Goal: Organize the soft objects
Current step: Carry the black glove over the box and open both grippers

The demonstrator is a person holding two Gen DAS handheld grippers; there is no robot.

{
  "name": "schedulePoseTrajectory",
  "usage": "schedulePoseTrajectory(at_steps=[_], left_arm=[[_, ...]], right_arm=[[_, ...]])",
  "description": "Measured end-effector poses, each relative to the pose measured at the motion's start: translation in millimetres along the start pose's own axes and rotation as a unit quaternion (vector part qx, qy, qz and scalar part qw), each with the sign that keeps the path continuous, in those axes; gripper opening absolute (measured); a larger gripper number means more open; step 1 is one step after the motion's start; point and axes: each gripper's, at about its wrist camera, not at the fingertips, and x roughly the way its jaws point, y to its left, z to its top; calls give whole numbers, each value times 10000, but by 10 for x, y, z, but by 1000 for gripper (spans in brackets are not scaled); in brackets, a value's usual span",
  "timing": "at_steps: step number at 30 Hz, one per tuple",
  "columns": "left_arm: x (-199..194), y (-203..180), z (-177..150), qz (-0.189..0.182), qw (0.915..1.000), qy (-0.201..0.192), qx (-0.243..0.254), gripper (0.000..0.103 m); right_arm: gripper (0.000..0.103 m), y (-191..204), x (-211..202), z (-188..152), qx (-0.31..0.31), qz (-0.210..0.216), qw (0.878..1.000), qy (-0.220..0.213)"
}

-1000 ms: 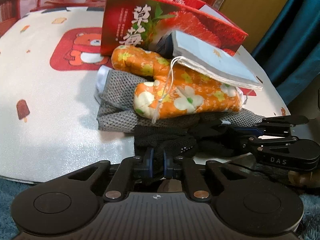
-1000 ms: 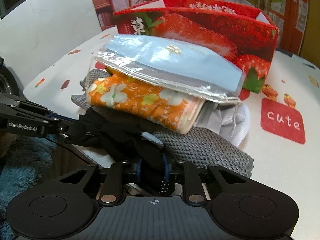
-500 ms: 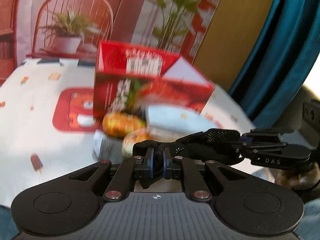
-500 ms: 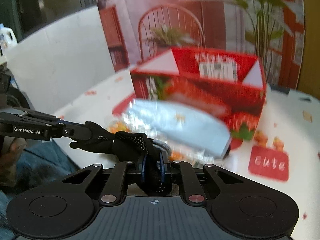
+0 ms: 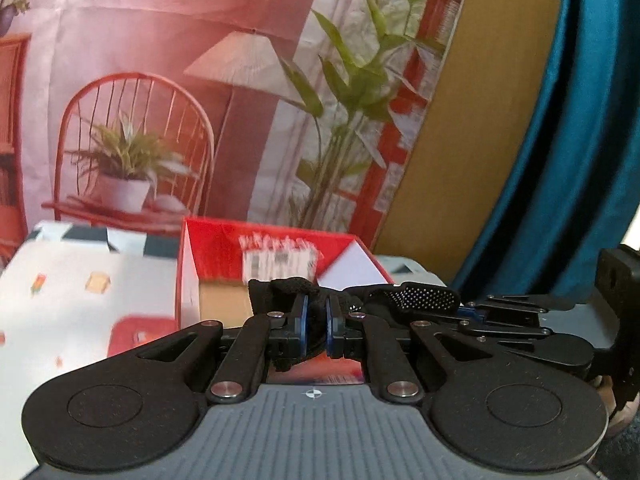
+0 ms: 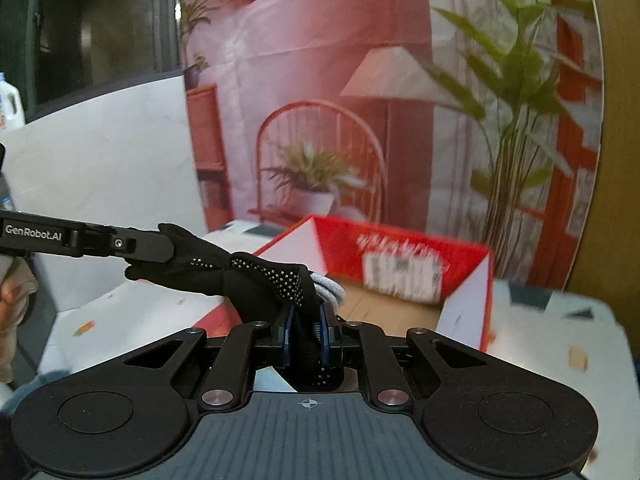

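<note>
A black glove with white grip dots [image 6: 248, 280] hangs stretched between my two grippers, lifted off the table. My left gripper [image 5: 316, 312] is shut on one end of the black glove [image 5: 288, 292]. My right gripper [image 6: 306, 320] is shut on the other end. In the left wrist view the right gripper [image 5: 464, 312] reaches in from the right; in the right wrist view the left gripper [image 6: 160, 248] reaches in from the left. Just beyond stands an open red strawberry box [image 5: 272, 248], its cardboard floor bare [image 6: 384, 308]. A bit of grey knit cloth [image 6: 330, 290] peeks out behind the glove.
The white tablecloth with small cartoon prints [image 5: 80, 300] spreads around the red box [image 6: 400, 256]. A printed backdrop of a chair, lamp and plants [image 5: 200, 120] stands behind the table. A teal curtain [image 5: 580, 160] hangs at the right. A person's hand [image 6: 12, 292] shows at the left edge.
Both grippers have risen with the black glove held between them. The pile of orange mitt, grey cloth and blue pouch has dropped out of view, and the box's open top now shows.
</note>
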Motion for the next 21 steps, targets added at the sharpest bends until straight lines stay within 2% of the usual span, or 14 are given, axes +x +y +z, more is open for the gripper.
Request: schedulePoseTrajectory(at_steps=[4, 7, 13, 21], left_arm=[[354, 88, 177, 158, 9998, 129, -16, 9], [634, 206, 192, 272, 9989, 339, -147, 10], [1060, 431, 163, 379, 9969, 640, -268, 10], [1415, 475, 183, 598, 9949, 804, -71, 10]], right_arm=[[12, -140, 358, 177, -141, -173, 9997, -46], [12, -252, 658, 235, -199, -249, 9995, -2], [12, -468, 1197, 140, 26, -332, 9985, 430], [13, -631, 1562, 35, 231, -456, 9956, 781]])
